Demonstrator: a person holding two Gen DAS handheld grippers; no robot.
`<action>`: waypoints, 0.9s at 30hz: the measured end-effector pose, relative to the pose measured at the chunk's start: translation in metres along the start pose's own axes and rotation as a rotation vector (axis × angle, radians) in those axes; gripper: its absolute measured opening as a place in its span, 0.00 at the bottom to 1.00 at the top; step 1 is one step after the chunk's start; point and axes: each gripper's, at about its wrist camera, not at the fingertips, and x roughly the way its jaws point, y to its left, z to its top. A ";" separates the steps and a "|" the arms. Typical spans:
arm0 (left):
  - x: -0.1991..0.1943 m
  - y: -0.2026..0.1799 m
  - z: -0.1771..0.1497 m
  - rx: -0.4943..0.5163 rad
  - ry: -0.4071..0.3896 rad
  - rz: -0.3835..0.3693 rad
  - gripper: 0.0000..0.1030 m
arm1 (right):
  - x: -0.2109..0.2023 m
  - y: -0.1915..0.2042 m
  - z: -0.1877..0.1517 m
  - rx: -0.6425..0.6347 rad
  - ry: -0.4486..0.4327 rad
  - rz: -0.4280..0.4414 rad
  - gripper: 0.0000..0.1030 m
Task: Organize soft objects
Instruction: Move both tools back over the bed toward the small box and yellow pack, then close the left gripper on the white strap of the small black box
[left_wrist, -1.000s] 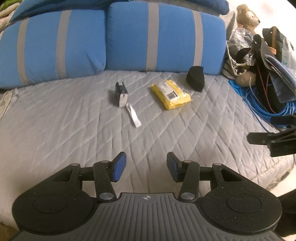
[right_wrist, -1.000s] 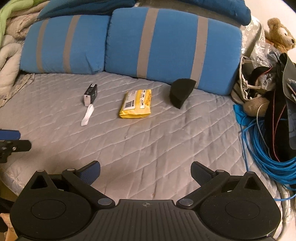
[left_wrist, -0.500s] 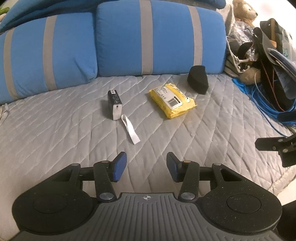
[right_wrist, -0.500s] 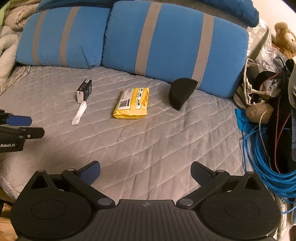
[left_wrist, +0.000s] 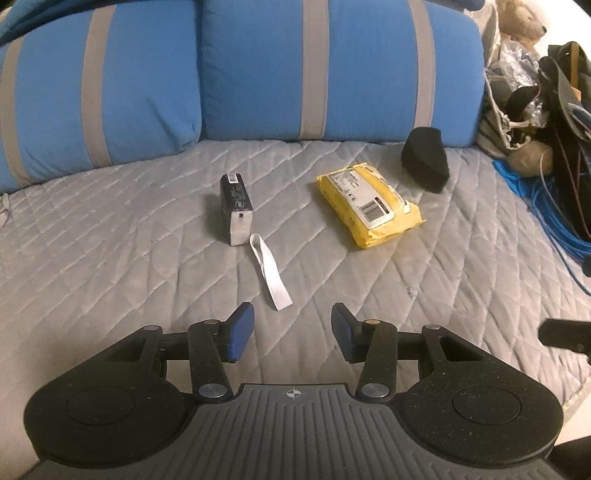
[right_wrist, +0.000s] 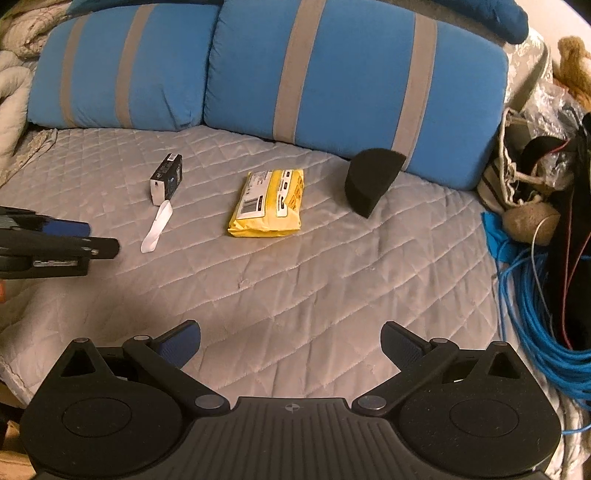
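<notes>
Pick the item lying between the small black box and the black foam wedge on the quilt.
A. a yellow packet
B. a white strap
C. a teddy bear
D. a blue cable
A: the yellow packet lies flat on the quilt, with the box to its left and the foam wedge to its right, touching neither.

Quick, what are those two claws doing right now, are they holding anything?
Left claw: open, holding nothing, above the gray quilt.
Right claw: open wider, holding nothing.
</notes>
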 end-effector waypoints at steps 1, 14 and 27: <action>0.005 0.000 0.001 0.001 0.003 -0.001 0.45 | 0.000 0.000 0.000 0.002 0.001 0.007 1.00; 0.069 0.002 0.010 0.011 0.077 0.040 0.40 | -0.001 -0.008 -0.001 -0.004 -0.001 -0.003 1.00; 0.091 0.005 0.014 -0.050 0.120 0.098 0.14 | 0.000 -0.014 -0.001 0.010 0.008 -0.008 1.00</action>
